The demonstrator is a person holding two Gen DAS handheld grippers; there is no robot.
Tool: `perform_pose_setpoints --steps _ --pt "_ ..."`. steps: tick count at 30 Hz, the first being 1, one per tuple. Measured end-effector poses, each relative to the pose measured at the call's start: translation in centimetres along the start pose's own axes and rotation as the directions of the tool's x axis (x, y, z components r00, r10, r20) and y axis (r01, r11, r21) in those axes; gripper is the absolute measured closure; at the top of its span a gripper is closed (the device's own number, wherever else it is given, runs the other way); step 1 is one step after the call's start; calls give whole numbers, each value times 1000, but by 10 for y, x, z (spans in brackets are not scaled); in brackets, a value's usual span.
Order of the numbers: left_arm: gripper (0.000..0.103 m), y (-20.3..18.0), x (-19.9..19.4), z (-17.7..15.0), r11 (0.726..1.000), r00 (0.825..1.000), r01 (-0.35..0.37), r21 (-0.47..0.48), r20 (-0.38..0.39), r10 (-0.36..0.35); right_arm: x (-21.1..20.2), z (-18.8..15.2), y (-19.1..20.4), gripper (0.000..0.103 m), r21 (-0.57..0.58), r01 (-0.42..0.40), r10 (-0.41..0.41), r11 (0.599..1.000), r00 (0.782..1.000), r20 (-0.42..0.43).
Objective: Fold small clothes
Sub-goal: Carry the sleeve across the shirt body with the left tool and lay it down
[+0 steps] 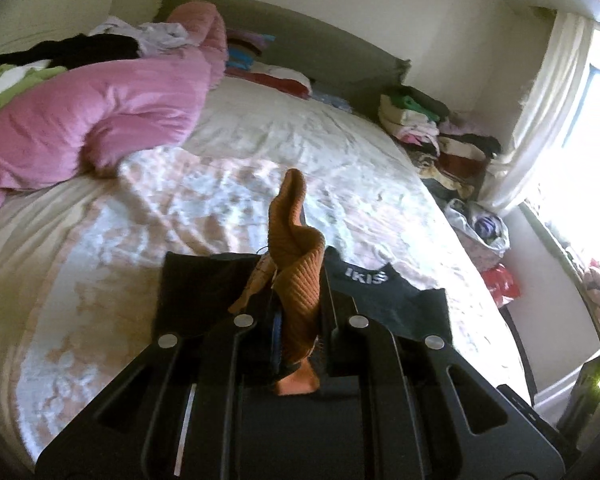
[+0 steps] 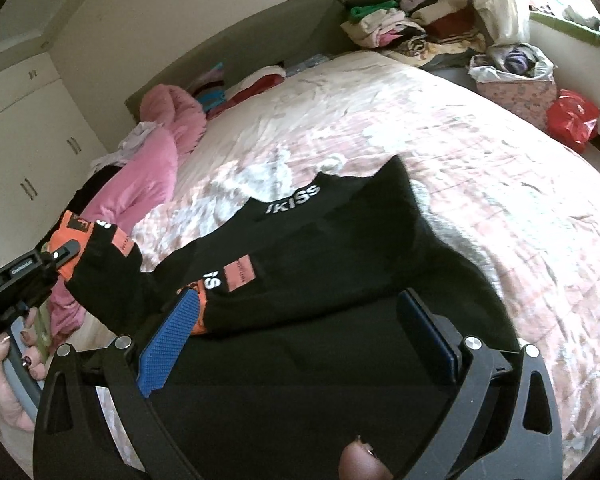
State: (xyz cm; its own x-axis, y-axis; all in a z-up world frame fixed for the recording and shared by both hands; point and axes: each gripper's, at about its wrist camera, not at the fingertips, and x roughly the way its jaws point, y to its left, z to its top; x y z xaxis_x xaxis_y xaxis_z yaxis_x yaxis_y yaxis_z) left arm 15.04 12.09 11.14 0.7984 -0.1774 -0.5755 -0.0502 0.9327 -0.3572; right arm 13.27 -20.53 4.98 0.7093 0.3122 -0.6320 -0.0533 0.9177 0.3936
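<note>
A small black sweater (image 2: 332, 248) with white lettering at the neck and orange ribbed cuffs lies on the bed (image 2: 480, 168). My left gripper (image 1: 296, 320) is shut on one orange cuff (image 1: 298, 280), which sticks up between its fingers; the black sweater (image 1: 384, 296) lies just beyond. In the right wrist view the left gripper (image 2: 62, 258) holds that cuff (image 2: 74, 232) at the far left, sleeve stretched out. My right gripper (image 2: 296, 344) is open over the sweater's lower body, blue pads (image 2: 168, 344) either side, with the other orange cuff by the left pad.
A pink duvet (image 1: 92, 120) is heaped at the left of the bed. Folded clothes (image 1: 432, 128) are stacked beside the headboard. A bag (image 2: 516, 80) and a red bag (image 2: 572, 120) stand by the bed's right edge. White wardrobes (image 2: 24, 128) line the wall.
</note>
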Motion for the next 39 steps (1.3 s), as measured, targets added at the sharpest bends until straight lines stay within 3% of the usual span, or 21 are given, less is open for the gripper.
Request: perform_pose_setpoints --steps 12,20,32,39 --pt "96 -53 40 -14 995 994 77 66 -89 -71 -15 -1 -37 5 77 37 -40 996 999 32" --pt "96 -86 67 -32 986 976 145 84 -178 -128 -26 -2 -64 5 147 52 -62 988 996 62" --pt "96 -122 103 -63 973 953 170 158 -278 -121 -29 -7 -99 5 225 108 -122 968 991 47" --pt "96 -131 122 -83 966 931 192 172 -344 -124 -25 -6 -108 5 225 129 -139 966 990 29"
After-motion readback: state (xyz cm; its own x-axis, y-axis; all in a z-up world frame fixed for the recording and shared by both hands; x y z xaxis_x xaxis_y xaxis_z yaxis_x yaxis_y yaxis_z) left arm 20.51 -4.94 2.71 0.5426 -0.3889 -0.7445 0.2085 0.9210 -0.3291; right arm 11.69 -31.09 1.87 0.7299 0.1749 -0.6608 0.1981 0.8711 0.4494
